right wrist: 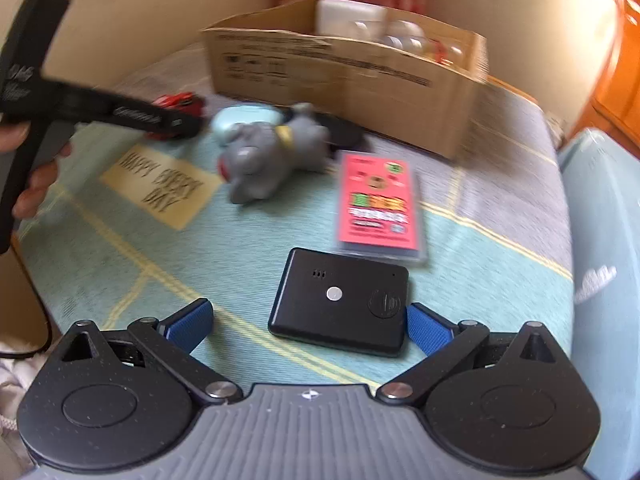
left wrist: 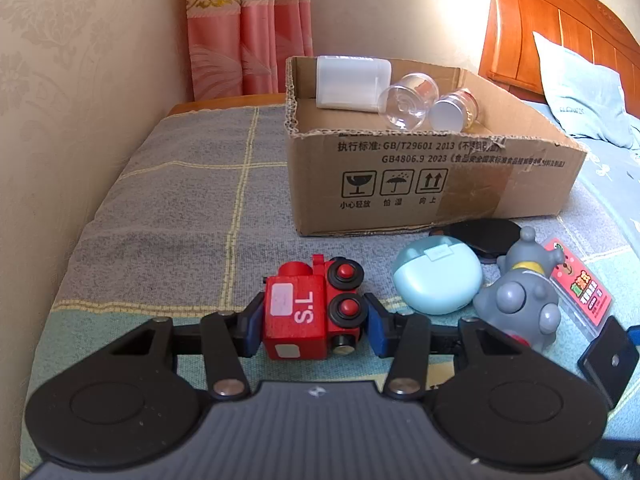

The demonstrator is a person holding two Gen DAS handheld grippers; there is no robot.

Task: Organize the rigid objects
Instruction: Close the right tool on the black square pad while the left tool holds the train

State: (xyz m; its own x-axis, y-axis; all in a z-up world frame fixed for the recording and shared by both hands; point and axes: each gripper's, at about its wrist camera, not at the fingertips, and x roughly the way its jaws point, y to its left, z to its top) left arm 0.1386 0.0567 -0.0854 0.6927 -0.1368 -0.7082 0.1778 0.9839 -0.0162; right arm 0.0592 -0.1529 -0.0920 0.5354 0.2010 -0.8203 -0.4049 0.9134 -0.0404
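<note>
A red toy train (left wrist: 304,312) lies on the checked bed cover, and my left gripper (left wrist: 314,328) is shut on it, a blue pad pressing each side. The same train (right wrist: 178,102) shows blurred in the right wrist view. Behind it stands an open cardboard box (left wrist: 420,184) holding a white container (left wrist: 352,80), a clear jar (left wrist: 404,100) and a silver-lidded jar (left wrist: 452,110). My right gripper (right wrist: 310,324) is open over a flat black device (right wrist: 340,300). Its right pad sits beside the device's corner and its left pad is well apart.
Right of the train lie a teal case (left wrist: 438,276), a grey plush toy (left wrist: 520,300), a pink card pack (left wrist: 580,284) and a black disc (left wrist: 488,236). A wall runs along the left, with a pillow (left wrist: 580,96) and a wooden headboard (left wrist: 560,20) at the right.
</note>
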